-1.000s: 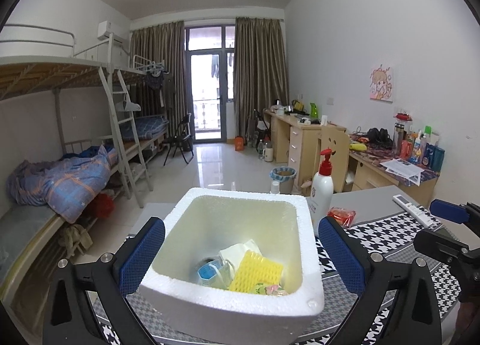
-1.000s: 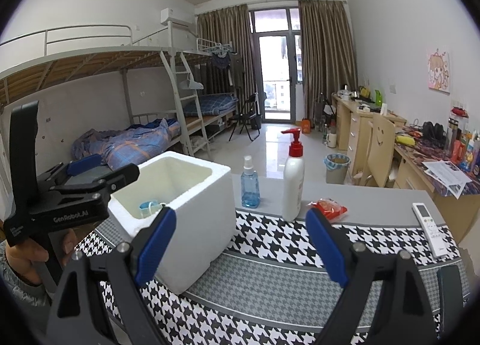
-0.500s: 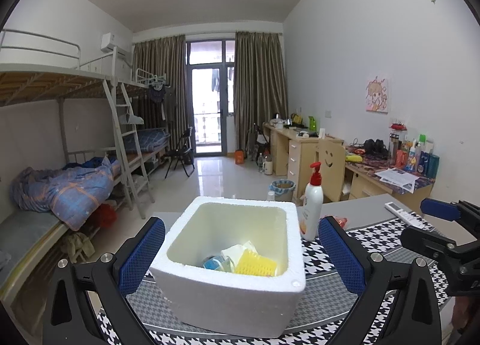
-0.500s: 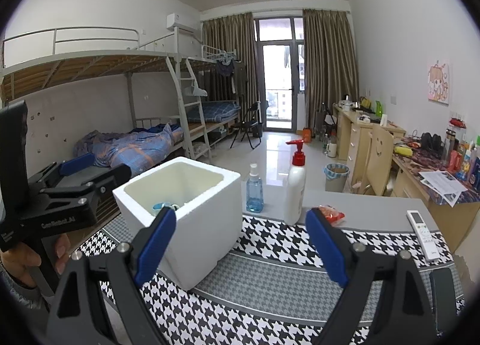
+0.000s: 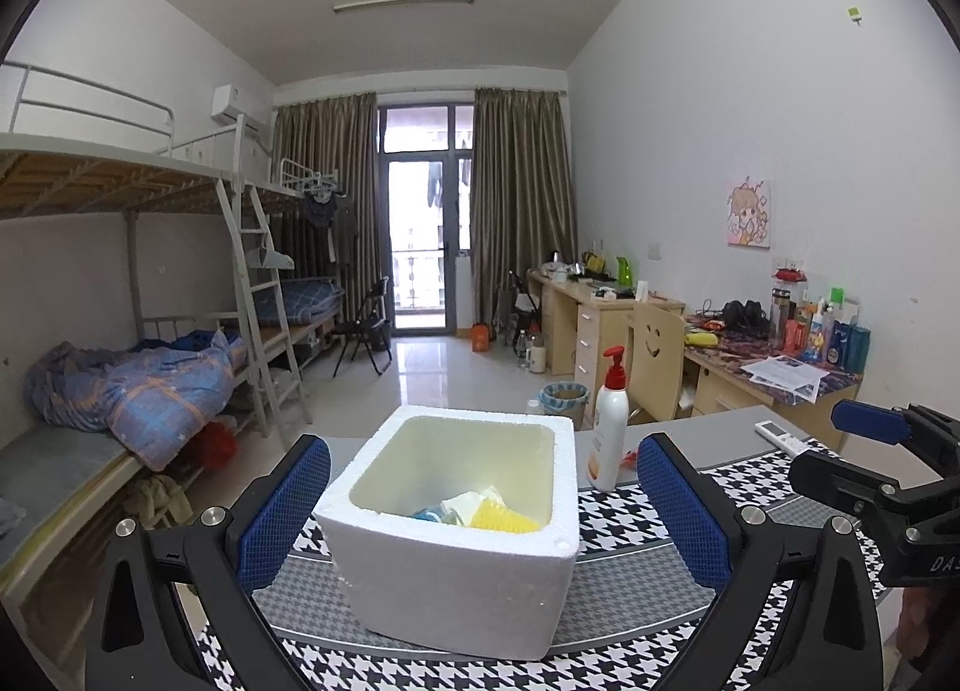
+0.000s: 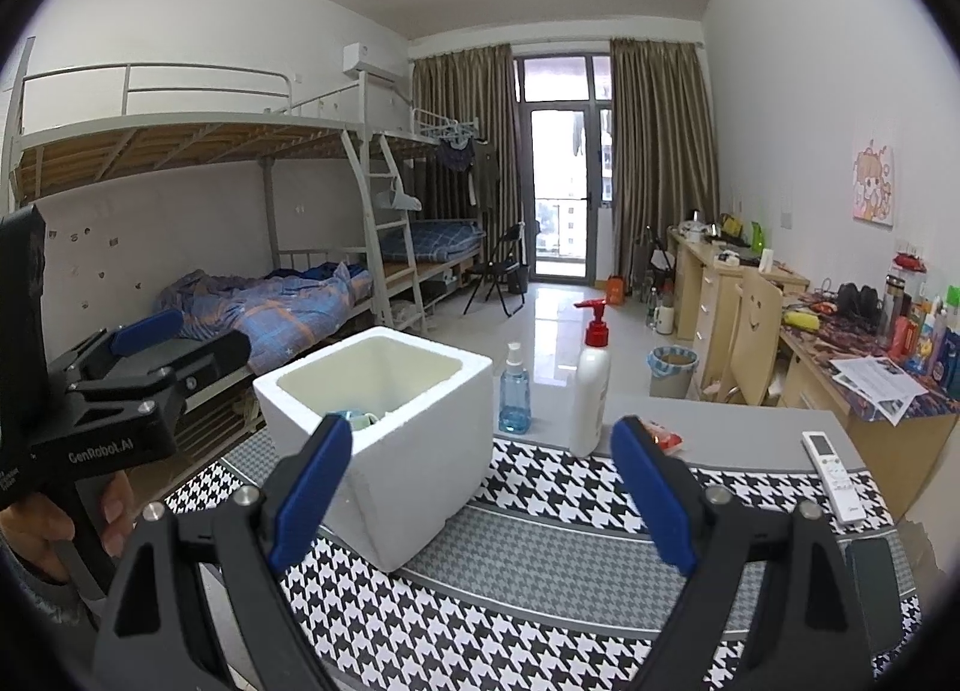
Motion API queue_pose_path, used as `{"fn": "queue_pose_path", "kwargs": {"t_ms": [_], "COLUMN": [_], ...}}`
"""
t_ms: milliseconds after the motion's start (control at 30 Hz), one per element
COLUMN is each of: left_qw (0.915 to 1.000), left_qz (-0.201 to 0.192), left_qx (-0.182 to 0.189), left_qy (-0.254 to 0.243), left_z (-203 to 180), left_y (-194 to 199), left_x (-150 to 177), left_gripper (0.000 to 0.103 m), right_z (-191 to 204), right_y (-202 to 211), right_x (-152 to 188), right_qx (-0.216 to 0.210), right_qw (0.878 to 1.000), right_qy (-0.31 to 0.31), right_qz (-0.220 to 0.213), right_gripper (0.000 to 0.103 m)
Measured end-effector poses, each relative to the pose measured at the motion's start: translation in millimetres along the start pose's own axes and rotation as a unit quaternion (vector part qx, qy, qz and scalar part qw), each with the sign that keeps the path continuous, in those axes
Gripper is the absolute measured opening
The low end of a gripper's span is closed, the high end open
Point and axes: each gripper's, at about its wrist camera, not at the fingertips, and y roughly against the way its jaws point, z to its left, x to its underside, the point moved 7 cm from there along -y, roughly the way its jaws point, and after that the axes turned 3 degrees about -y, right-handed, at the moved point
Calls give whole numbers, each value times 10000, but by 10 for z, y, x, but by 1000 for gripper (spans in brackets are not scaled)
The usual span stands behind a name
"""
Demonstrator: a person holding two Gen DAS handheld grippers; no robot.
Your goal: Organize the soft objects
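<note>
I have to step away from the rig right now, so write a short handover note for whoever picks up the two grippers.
Left gripper: open, empty, aimed at the foam box without touching it.
Right gripper: open, empty, over the houndstooth mat.
Things: the box stands on the mat; inside lie a yellow ridged sponge, a white soft piece and something blue.
Done: those soft items are in the box.
Left: a small red-orange packet lies beside the lotion bottle; whether it counts as soft is unclear. Spray bottle and remote stay.
</note>
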Motion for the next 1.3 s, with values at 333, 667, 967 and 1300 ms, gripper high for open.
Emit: {"fn": "queue_pose_path", "kwargs": {"t_ms": [333,667,967,1300], "left_qw": [9998,9998,9998,9998], "left_qz": [-135,-203,-187,-66], "left_qx": [-100,-56,33,183], "left_qy": [-93,-66,-70,34], "left_z": [-83,-125,-170,-274], "left_y": [229,427,520,495], "left_x": [61,129,177,368], "left_gripper": [102,102,102,102], "right_z": [103,150,193,86], "right_y": [213,344,413,418], "right_x": [35,86,127,234], "right_qx": [-43,-39,33,80], "right_qw": [9998,9993,9989,9987], "right_qy": [87,134,249,113], "right_qz": [-193,-349,-409,-488], "right_gripper": [95,103,103,103]}}
